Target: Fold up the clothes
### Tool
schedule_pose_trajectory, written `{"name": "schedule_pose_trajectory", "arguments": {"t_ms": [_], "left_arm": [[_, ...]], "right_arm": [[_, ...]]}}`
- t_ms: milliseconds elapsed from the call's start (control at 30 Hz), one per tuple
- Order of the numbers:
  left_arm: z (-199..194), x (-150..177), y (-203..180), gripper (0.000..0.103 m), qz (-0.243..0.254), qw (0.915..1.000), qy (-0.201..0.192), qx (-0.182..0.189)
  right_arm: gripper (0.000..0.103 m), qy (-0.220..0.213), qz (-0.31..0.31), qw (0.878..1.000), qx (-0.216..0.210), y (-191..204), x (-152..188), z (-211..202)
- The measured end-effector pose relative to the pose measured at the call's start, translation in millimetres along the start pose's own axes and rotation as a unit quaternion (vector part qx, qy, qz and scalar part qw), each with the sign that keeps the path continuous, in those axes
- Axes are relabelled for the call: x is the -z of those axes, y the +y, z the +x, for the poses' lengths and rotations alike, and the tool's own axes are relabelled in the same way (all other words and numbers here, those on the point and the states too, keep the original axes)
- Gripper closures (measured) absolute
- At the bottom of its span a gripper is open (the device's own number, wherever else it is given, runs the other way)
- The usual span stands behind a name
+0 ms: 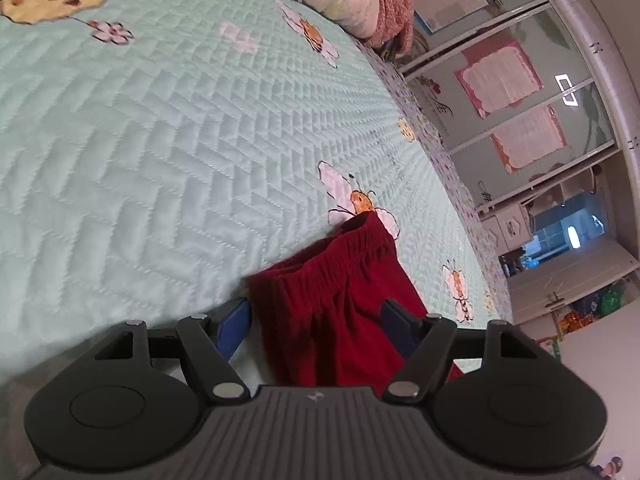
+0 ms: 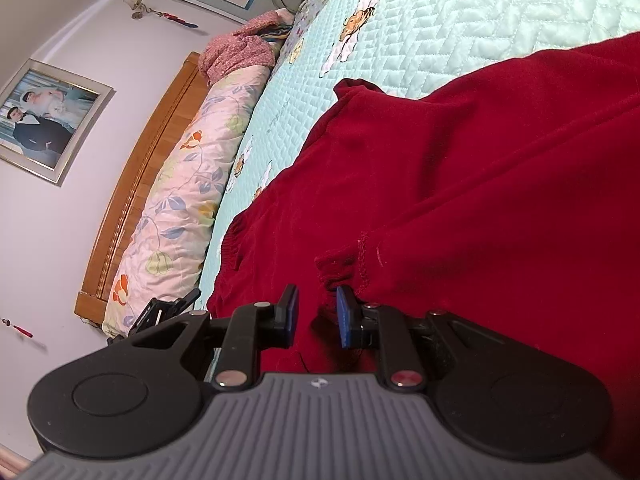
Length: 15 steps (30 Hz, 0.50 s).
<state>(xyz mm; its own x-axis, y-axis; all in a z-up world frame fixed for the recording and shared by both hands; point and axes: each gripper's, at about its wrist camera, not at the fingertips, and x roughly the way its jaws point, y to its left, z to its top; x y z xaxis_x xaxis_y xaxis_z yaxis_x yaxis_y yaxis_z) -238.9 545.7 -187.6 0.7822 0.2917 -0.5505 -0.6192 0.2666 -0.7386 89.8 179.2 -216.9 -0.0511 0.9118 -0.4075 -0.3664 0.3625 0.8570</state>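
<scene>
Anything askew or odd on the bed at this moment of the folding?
Only the red garment itself: it lies rumpled on the green quilt, with its elastic waistband bunched and standing up rather than flat. Nothing looks spilled or damaged.

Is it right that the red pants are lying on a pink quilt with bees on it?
Not quite. The red pants do lie on a quilt with bees on it, but the quilt is pale mint green, not pink. The left wrist view shows this best; the right wrist view shows the same green.
</scene>
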Motion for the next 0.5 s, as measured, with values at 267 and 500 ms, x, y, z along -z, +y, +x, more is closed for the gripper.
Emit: {"name": "schedule_pose_trajectory", "arguments": {"t_ms": [267, 500], "left_arm": [[18, -15, 2, 0.026, 0.007, 0.9992, 0.022, 0.034], [26, -20, -11, 0.064, 0.049, 0.9978, 0.044, -0.003]], "right_arm": [[0.082, 0.003, 0.004, 1.000, 0.000, -1, -2, 1], [0.079, 0.010, -0.001, 1.000, 0.004, 3, -3, 0]]}}
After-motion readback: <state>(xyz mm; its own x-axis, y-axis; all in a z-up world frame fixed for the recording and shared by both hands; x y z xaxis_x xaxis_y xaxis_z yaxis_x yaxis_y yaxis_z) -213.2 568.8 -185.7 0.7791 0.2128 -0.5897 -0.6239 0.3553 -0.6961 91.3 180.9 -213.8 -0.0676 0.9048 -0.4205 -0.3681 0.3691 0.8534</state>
